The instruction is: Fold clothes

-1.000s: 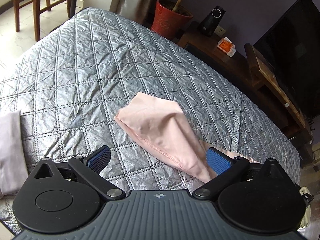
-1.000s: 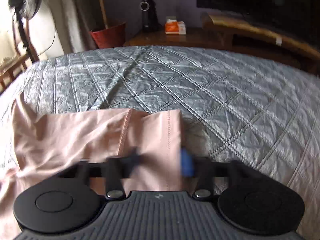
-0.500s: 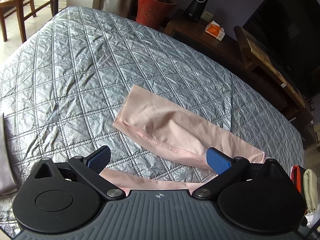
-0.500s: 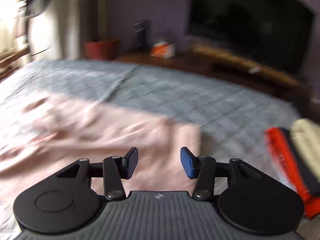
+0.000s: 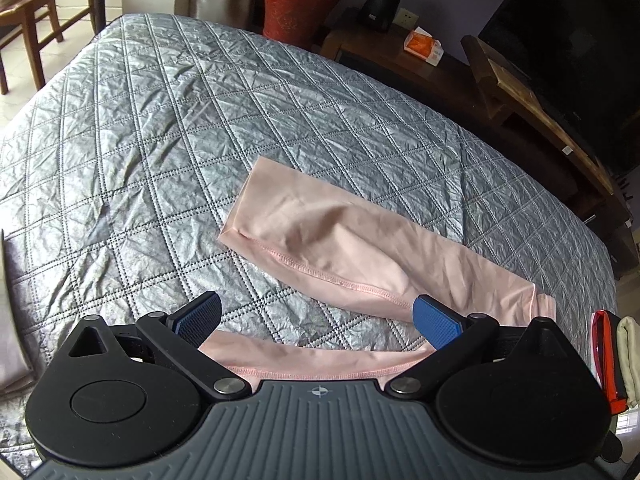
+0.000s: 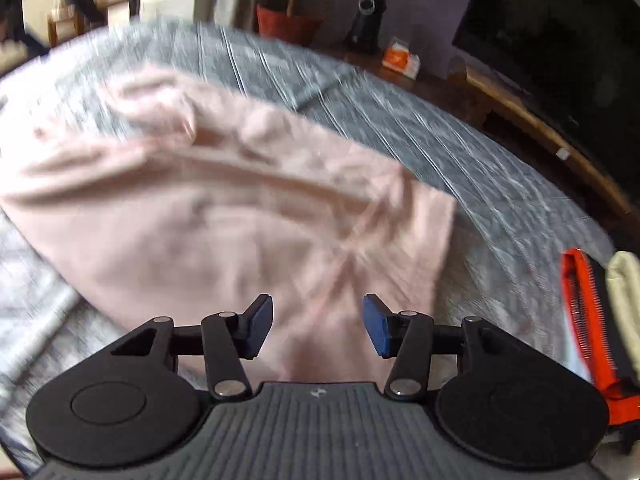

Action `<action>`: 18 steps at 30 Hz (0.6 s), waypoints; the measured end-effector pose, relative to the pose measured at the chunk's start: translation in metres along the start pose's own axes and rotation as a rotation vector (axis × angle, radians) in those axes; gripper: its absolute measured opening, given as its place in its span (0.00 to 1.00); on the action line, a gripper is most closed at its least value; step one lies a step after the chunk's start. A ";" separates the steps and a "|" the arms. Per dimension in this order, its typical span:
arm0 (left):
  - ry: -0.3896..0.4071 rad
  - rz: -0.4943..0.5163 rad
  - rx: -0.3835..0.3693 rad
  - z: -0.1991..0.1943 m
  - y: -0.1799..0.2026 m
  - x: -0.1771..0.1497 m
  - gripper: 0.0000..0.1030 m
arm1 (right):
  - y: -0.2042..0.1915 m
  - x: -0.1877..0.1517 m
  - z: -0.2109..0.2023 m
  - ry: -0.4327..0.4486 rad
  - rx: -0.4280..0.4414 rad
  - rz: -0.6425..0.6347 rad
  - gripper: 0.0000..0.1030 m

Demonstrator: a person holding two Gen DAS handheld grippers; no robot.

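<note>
A pale pink garment (image 5: pixel 340 240) lies on the grey quilted bed (image 5: pixel 160 140), one folded leg stretching from the middle toward the right edge and a hemmed band (image 5: pixel 312 364) running under my left gripper. My left gripper (image 5: pixel 316 318) is wide open above the quilt, its blue pads (image 5: pixel 434 322) empty. In the blurred right wrist view the same pink garment (image 6: pixel 224 220) is spread in front of my right gripper (image 6: pixel 318 328), which is open with nothing between its pads.
Another pale cloth (image 5: pixel 10 320) lies at the bed's left edge. Folded red and cream items (image 5: pixel 612 360) sit at the right edge, seen too as the red item (image 6: pixel 584 312). Beyond the bed stand a red pot (image 5: pixel 296 8), a dark wooden cabinet (image 5: pixel 400 56), a television (image 5: pixel 580 48) and a wooden chair (image 5: pixel 32 12).
My right gripper opened, let go of the pink garment and drew back, the view swinging. The lifted pink leg dropped flat onto the quilt. The left gripper stayed open and backed off slightly.
</note>
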State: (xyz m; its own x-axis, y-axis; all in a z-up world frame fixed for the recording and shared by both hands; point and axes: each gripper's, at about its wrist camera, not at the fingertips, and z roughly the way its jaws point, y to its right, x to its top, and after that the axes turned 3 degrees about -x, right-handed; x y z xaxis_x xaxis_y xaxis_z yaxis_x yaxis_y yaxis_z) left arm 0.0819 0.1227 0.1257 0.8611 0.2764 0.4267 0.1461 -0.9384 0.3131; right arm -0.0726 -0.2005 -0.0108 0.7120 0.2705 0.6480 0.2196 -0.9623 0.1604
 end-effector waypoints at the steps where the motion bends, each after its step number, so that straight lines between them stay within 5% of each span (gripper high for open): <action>1: -0.001 -0.002 0.002 0.000 0.000 0.000 1.00 | -0.003 0.007 0.001 0.026 0.034 0.023 0.46; 8: -0.004 0.009 -0.004 0.001 0.005 0.000 1.00 | -0.049 0.053 0.035 0.082 0.124 0.031 0.47; 11: -0.004 0.009 -0.007 0.001 0.004 0.000 1.00 | -0.048 0.051 0.054 0.032 0.151 0.076 0.47; 13: -0.001 0.001 -0.009 -0.001 0.002 0.001 1.00 | -0.045 0.046 0.056 -0.006 0.190 0.057 0.61; 18: 0.009 -0.020 -0.011 -0.004 -0.002 0.003 1.00 | -0.001 0.062 0.053 0.019 0.268 0.181 0.56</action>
State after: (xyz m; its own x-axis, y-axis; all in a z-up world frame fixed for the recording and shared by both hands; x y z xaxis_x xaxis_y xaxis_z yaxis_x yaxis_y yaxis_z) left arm 0.0824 0.1265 0.1297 0.8539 0.2971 0.4273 0.1578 -0.9302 0.3314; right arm 0.0062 -0.1810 -0.0103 0.7432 0.0928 0.6626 0.2603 -0.9524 -0.1585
